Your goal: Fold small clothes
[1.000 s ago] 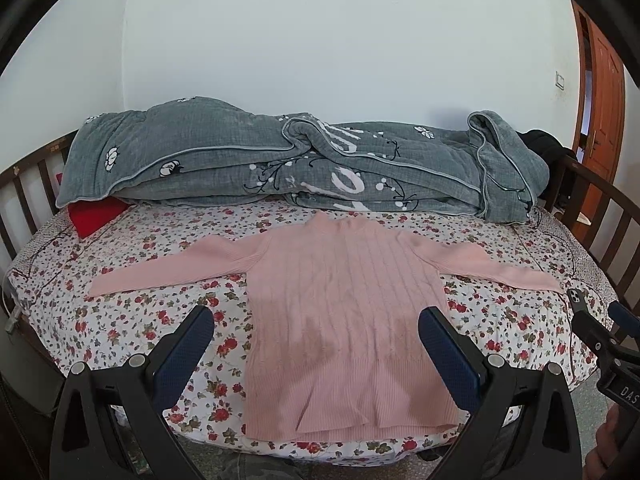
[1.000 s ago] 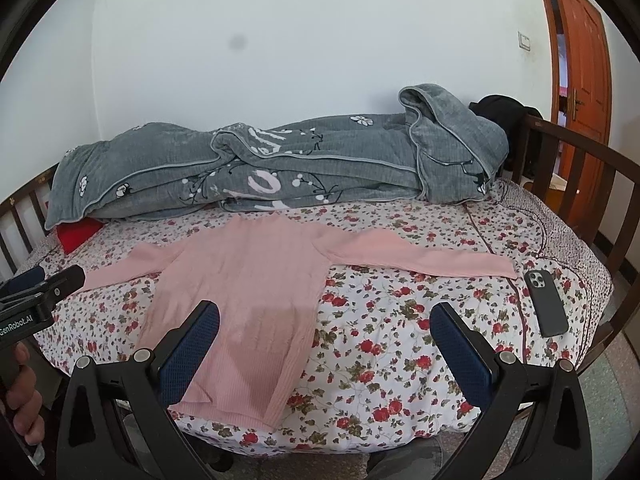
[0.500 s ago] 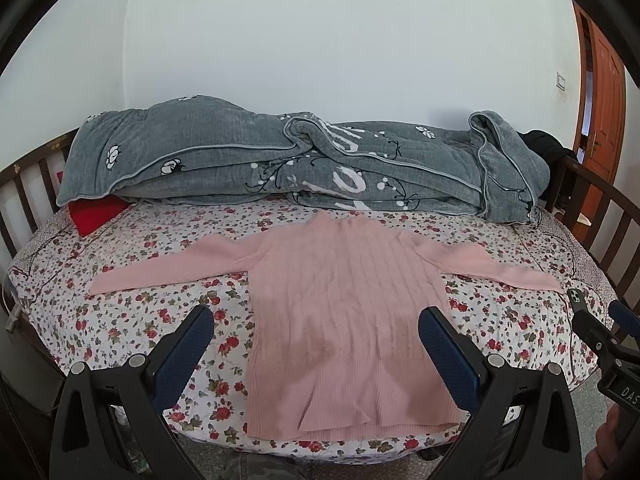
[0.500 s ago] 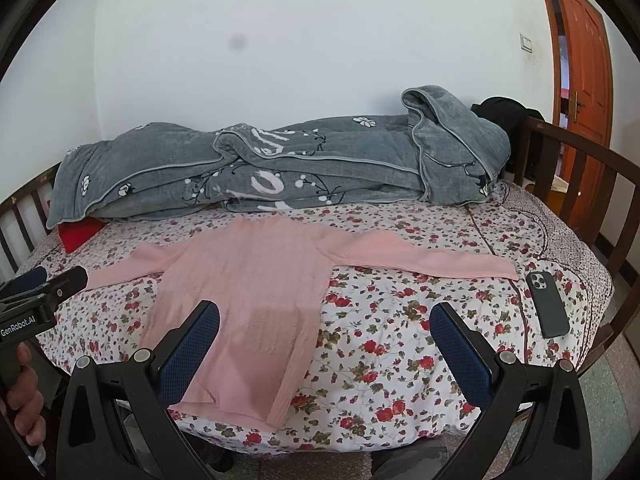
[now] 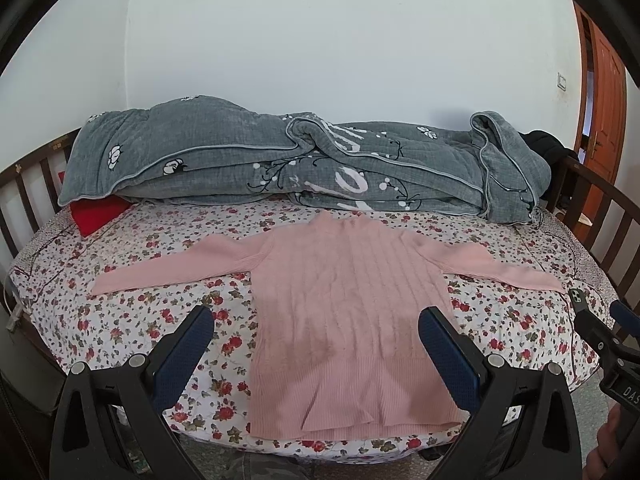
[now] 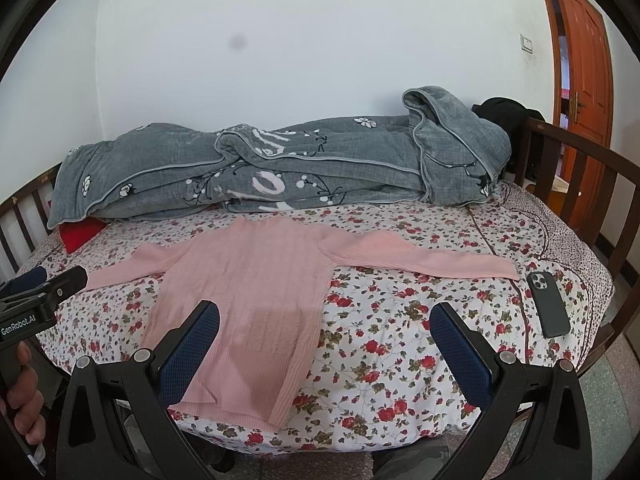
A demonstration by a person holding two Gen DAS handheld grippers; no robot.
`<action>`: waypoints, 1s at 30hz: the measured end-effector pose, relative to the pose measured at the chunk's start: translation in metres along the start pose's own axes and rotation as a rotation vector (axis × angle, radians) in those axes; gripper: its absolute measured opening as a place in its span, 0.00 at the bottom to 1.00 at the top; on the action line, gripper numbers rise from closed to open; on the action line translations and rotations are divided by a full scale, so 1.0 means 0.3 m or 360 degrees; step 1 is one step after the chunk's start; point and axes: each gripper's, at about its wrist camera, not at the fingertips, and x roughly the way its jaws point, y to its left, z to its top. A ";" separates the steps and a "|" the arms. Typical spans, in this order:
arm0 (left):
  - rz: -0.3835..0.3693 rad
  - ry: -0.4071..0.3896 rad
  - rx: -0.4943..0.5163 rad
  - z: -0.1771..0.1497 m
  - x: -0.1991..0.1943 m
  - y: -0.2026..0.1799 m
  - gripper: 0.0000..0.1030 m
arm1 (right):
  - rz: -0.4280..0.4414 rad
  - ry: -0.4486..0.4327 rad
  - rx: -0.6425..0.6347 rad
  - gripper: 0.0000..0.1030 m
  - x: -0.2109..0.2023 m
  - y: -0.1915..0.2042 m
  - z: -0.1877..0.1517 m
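Pink sweater (image 5: 344,312) lies flat on the bed (image 5: 132,320), collar toward the wall, sleeves outstretched sideways. Left tongs (image 5: 316,344) hover over its hem, nearer than right tongs (image 6: 328,340); both spread, holding nothing.

From my remote station I record a plain pale pink ribbed sweater (image 5: 344,312) on a white bedsheet (image 5: 132,312) printed with small red roses and green leaves, and a grey quilt (image 5: 280,164) with white flowers, black stems and white lettering, a solid red cushion (image 5: 98,216) showing under its edge. I note both the left gripper (image 5: 316,334) and right gripper (image 6: 326,326) are black with dark blue dimpled pads (image 6: 190,350). The phone (image 6: 547,309) is dark grey, the bed rail (image 6: 580,160) dark brown, the door (image 6: 586,60) orange-brown, the wall (image 5: 320,40) white.
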 end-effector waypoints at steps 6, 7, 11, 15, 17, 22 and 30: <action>-0.0003 0.0000 -0.0001 -0.001 0.000 0.003 1.00 | 0.0002 0.0000 0.0000 1.00 -0.001 -0.005 -0.004; -0.0003 0.0000 -0.0001 -0.001 0.000 0.001 1.00 | 0.0002 -0.0002 -0.0001 1.00 -0.002 0.000 -0.002; -0.0003 -0.0001 -0.0002 0.000 0.000 0.000 1.00 | 0.0000 -0.0001 0.0000 1.00 -0.001 0.002 0.000; -0.0004 0.0000 -0.0001 0.001 0.000 -0.001 1.00 | 0.0002 0.0005 0.0005 1.00 -0.003 0.006 0.000; -0.0005 -0.0001 -0.0001 0.001 0.000 0.000 1.00 | -0.0001 0.0003 0.0008 1.00 -0.004 0.008 -0.001; -0.0004 -0.0003 -0.0004 0.001 0.000 -0.002 1.00 | 0.0002 0.0003 0.0006 1.00 -0.004 0.003 -0.004; -0.0012 -0.0004 -0.0006 0.005 0.006 -0.008 1.00 | 0.0005 0.0000 -0.0002 1.00 0.001 0.003 -0.006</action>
